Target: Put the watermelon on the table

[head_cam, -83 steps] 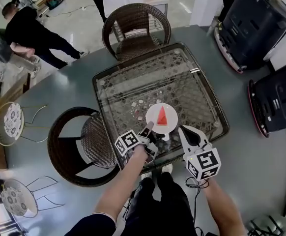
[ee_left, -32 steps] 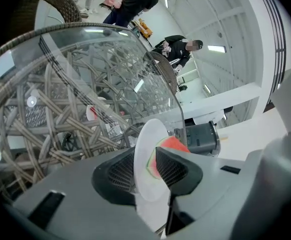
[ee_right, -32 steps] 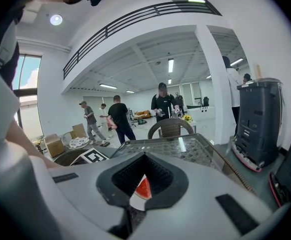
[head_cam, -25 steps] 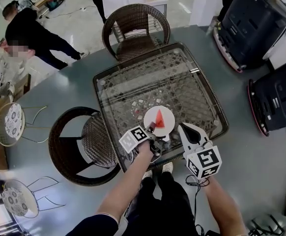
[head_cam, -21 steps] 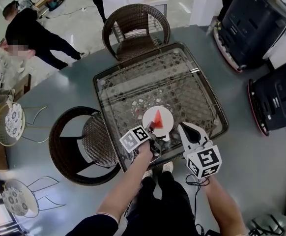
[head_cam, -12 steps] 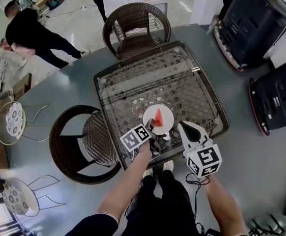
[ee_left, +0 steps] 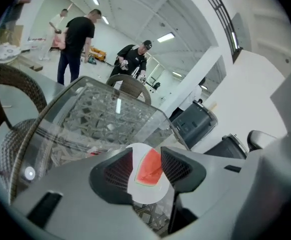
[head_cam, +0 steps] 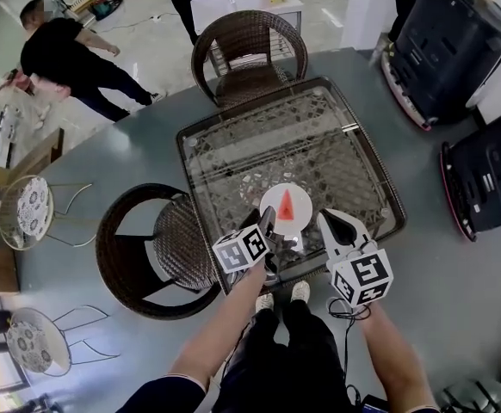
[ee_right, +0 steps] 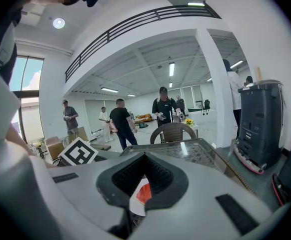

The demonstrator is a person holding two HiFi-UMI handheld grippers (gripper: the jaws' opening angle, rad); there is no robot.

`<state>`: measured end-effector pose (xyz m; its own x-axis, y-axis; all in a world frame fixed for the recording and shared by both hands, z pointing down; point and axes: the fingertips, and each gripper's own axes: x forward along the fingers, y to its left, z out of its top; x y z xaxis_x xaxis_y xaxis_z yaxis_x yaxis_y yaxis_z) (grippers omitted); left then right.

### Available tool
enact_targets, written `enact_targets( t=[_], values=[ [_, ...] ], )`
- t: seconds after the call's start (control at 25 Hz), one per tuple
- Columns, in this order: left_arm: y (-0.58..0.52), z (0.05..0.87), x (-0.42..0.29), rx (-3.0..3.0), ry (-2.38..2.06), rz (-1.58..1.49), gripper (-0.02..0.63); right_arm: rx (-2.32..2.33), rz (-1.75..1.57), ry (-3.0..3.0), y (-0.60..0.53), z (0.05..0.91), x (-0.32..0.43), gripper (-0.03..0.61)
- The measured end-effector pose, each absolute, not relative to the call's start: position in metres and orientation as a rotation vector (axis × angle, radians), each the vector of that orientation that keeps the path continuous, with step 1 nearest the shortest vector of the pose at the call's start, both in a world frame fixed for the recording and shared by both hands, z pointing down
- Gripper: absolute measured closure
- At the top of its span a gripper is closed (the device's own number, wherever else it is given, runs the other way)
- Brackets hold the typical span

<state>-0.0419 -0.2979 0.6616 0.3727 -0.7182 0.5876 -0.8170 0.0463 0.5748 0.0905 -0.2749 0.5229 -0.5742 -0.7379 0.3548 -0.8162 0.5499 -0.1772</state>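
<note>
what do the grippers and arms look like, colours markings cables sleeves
The left gripper and right gripper are pale grey with dark ribbed pads; each carries a white cube with black square markers. A black cable trails from the right one. The left arm has a dark short sleeve; no sleeve shows on the right. The left gripper's jaws are closing, nothing between them.

Open tabletop (head_cam: 302, 136) beyond the plate (head_cam: 303, 215)
</note>
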Motion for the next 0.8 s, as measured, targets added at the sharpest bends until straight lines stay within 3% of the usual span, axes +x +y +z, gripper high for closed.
enact_targets(
  t=[0.52,0.8],
  values=[
    [-0.267,0.475,0.001,2.525,-1.196,0.109,0.606,1.332,0.375,-2.681,-0.260,0.448,0.084,0.578],
    [-0.236,0.406,0.011,2.730,-1.158,0.077,0.607,1.314,0.224,-2.764,-0.245,0.399,0.071,0.578]
  ],
)
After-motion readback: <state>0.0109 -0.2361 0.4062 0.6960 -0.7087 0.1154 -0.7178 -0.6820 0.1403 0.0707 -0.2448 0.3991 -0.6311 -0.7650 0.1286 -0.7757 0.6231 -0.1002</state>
